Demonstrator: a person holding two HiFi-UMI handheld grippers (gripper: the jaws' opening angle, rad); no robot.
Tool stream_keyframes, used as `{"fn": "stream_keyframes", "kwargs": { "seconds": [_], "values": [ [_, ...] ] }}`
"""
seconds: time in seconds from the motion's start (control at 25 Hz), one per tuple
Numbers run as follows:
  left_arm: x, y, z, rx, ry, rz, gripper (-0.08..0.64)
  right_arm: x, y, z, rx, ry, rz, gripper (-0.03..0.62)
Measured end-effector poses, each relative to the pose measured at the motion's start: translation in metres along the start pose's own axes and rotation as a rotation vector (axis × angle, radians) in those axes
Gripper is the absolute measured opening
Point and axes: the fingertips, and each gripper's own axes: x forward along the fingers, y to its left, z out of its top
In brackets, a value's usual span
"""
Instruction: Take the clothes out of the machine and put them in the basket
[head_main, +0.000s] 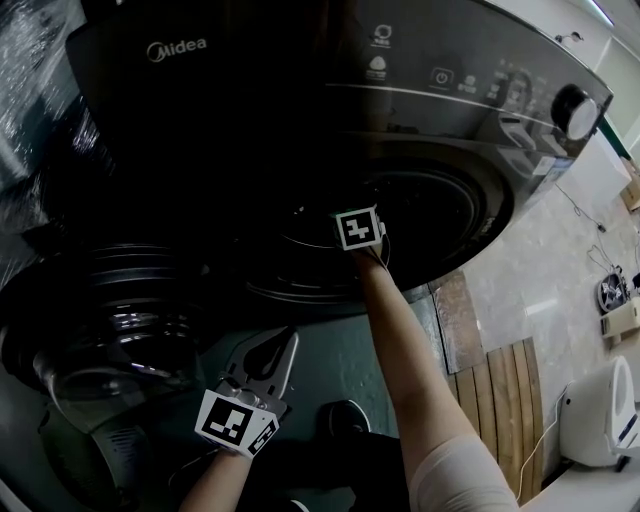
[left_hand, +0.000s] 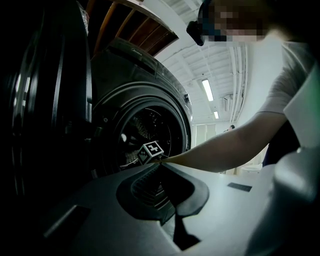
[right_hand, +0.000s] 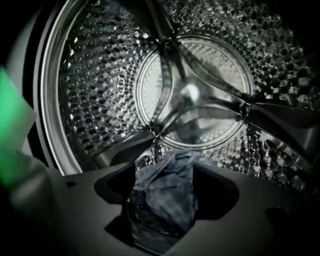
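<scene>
Right gripper (right_hand: 167, 172), fingers apart, straddles blue cloth (right_hand: 167, 200) inside drum (right_hand: 90, 100).

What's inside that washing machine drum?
One crumpled bluish cloth lies at the bottom of the drum, between the spread jaws of the right tool. The perforated walls elsewhere look bare. Anything under the cloth or behind the tool is covered.

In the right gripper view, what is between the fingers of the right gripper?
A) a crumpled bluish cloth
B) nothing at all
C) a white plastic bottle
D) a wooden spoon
A: a crumpled bluish cloth sits between the fingers of the right gripper, inside the metal drum.
</scene>
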Motion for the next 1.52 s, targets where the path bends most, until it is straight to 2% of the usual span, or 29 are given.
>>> {"fn": "stream_keyframes", "kwargs": {
  "seconds": [0.2,0.44,0.8,0.96,1.24,1.52],
  "values": [
    [0.001,0.006,-0.005,0.000,0.011,0.011,0.021,0.014,0.004,-0.007,-0.059,0.041,0.021,0.348],
    [0.003,0.012,-0.008,0.002,0.019,0.021,0.021,0.024,-0.003,-0.014,-0.076,0.097,-0.022,0.325],
    [0.007,0.009,-0.014,0.002,0.030,0.007,0.021,0.028,-0.003,-0.023,-0.203,0.176,-0.074,0.214],
    [0.006,0.011,-0.015,0.006,0.031,0.012,0.021,0.029,-0.005,-0.025,-0.215,0.198,-0.083,0.163],
    [0.006,0.013,-0.017,0.007,0.034,0.016,0.021,0.027,-0.004,-0.023,-0.244,0.181,-0.091,0.065],
    [0.004,0.011,-0.021,0.016,0.045,0.011,0.021,0.022,-0.004,-0.019,-0.253,0.124,-0.095,0.031]
  ]
}}
